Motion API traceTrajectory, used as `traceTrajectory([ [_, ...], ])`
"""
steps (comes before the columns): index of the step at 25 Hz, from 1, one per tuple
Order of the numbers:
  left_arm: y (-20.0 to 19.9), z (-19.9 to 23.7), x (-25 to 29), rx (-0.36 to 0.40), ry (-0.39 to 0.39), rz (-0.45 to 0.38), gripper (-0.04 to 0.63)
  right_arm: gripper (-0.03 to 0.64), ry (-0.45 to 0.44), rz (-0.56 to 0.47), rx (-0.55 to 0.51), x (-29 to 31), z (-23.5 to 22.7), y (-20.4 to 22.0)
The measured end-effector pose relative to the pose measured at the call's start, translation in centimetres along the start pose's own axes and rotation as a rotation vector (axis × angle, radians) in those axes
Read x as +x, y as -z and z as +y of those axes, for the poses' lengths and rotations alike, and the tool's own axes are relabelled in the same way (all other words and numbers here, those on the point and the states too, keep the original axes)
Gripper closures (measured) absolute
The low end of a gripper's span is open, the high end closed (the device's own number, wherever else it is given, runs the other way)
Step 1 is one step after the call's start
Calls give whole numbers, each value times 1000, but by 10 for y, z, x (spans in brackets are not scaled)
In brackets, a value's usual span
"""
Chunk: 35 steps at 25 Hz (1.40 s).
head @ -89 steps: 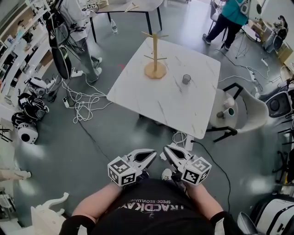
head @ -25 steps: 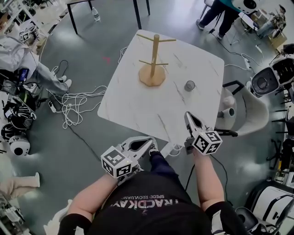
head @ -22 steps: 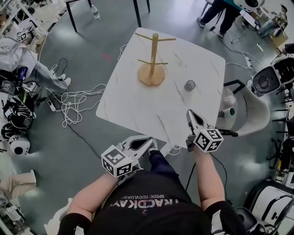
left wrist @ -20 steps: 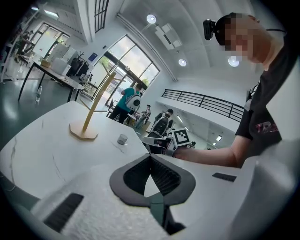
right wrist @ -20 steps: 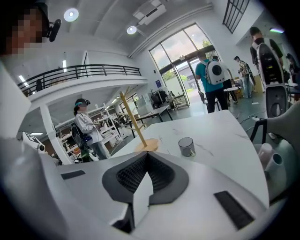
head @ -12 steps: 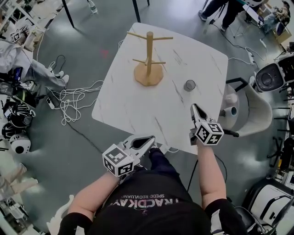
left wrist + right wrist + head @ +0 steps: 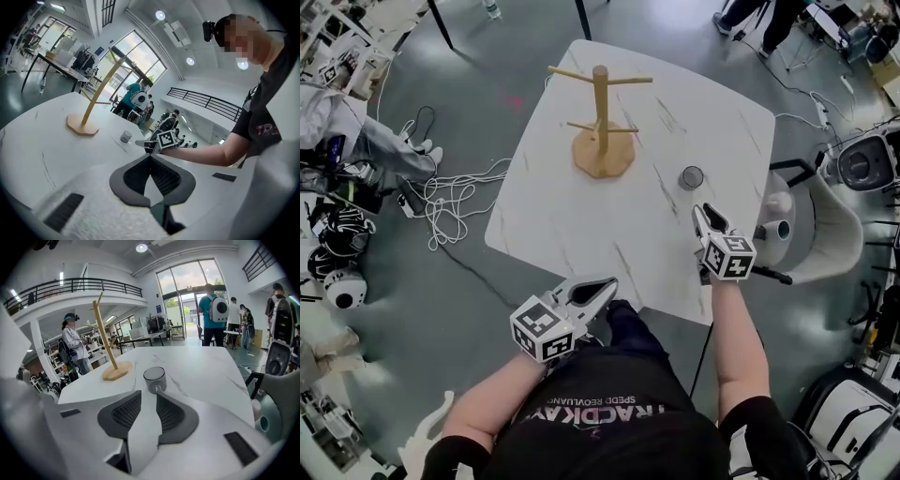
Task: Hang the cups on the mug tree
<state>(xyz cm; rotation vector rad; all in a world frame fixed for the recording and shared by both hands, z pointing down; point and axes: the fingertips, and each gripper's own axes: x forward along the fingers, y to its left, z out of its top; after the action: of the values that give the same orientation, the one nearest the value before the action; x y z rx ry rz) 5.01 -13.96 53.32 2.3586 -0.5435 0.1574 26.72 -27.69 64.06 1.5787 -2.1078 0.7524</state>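
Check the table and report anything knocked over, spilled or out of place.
Nothing stands out. The mug tree stands upright on the table, pegs empty, and the grey cup sits upright just ahead of the open right gripper.

White print in two lines is seen on the chest of the black shirt point(image 7: 602, 415), upside down in the head view. The letters are too small and blurred to be read with certainty. On the same shirt reddish letters are seen in the left gripper view, and these cannot be read either. Black-and-white square markers are carried on the cubes of the left gripper point(image 7: 604, 284) and the right gripper point(image 7: 700, 212). Only patterns are shown there, not letters or numbers.
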Motion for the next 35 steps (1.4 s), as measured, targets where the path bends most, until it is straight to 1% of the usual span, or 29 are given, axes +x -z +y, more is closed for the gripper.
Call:
traceTrajectory([
  [6,1,8,4,-17,-12,5,598,531,24,72,-101,23,-14,7],
  [16,0,16,9,-41,-40,4,598,531,11,130,-158,51,-24,9],
  [23,-1,20,6,-45,-56,-7,598,532,32,165,-216,58,-22,16],
  [32,-4,20,7,-43,-51,-7,598,534,33,174,-218,59,-21,11],
  [33,-5,19,8,-43,-50,-7,598,541,31,176,-224,59,-20,11],
  [34,-6,19,7,-43,-50,-6,598,565,29,178,-229,59,-19,10],
  [35,-6,20,7,-42,-50,-6,598,569,27,177,-232,60,-18,10],
])
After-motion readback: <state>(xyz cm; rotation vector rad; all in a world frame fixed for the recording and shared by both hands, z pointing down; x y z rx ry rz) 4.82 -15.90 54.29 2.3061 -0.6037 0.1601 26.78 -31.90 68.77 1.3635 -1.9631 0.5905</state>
